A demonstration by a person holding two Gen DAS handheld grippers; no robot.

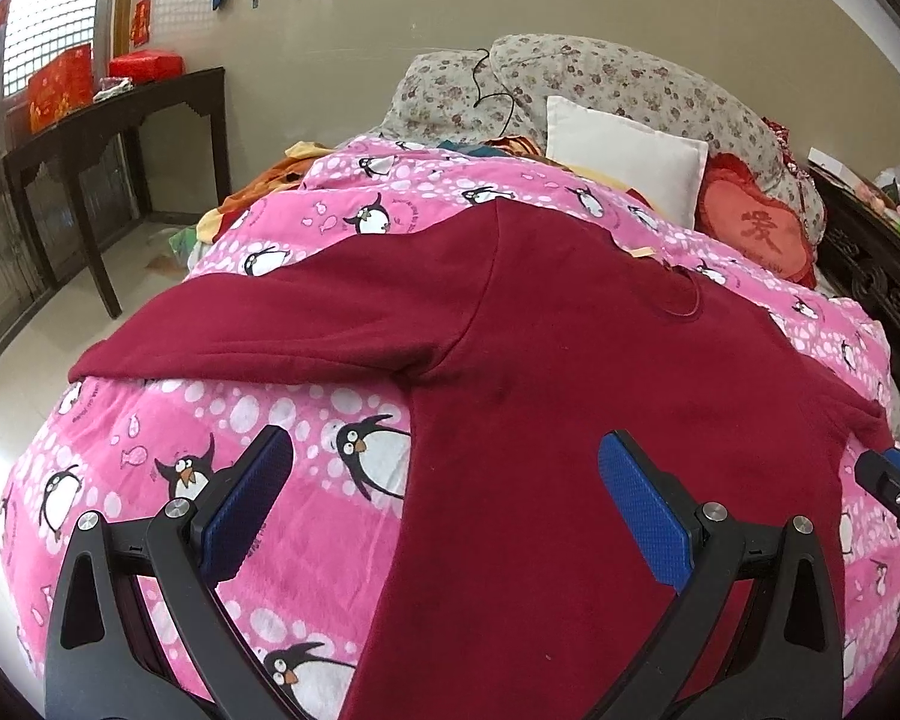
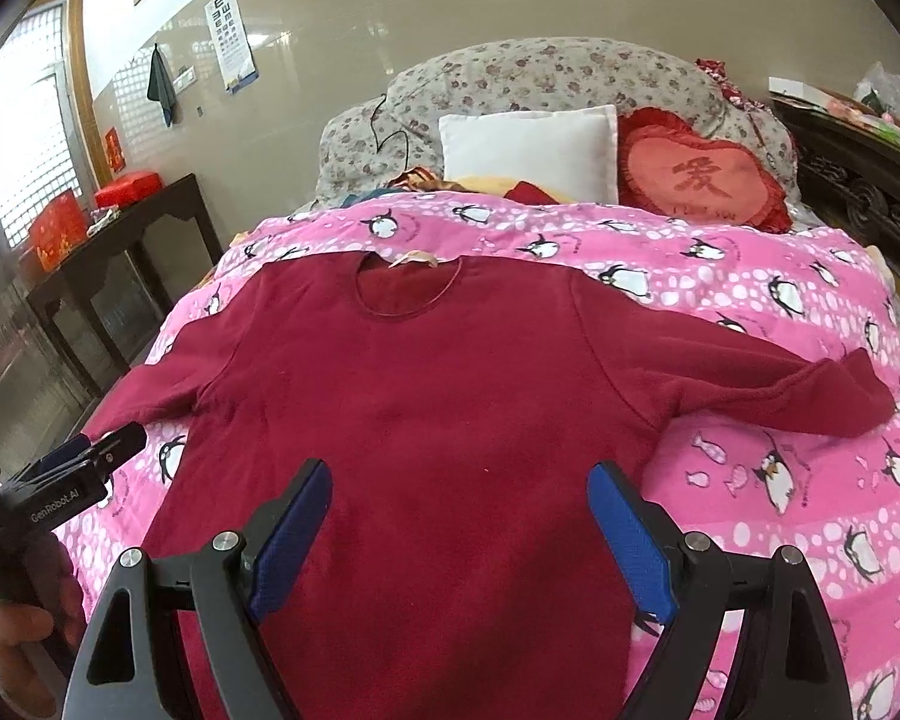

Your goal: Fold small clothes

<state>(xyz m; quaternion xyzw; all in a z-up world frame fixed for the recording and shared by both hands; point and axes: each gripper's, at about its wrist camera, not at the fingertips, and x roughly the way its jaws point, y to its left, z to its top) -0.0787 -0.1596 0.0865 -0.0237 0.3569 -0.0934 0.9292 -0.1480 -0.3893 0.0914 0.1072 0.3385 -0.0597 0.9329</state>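
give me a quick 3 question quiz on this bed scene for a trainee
1. True or false: the red sweater lies spread flat on the pink penguin blanket.
2. Which does the left hand-held gripper hold? A) a sleeve B) nothing C) the white pillow
3. Fill in: the right hand-held gripper is ____ above the sweater's lower part.

Key: 1 true; 2 B; 3 open

Both grippers hang side by side, pointing forward and slightly down. The left gripper has its jaws spread wide, gripping nothing. The right gripper is spread just as wide, likewise bare.
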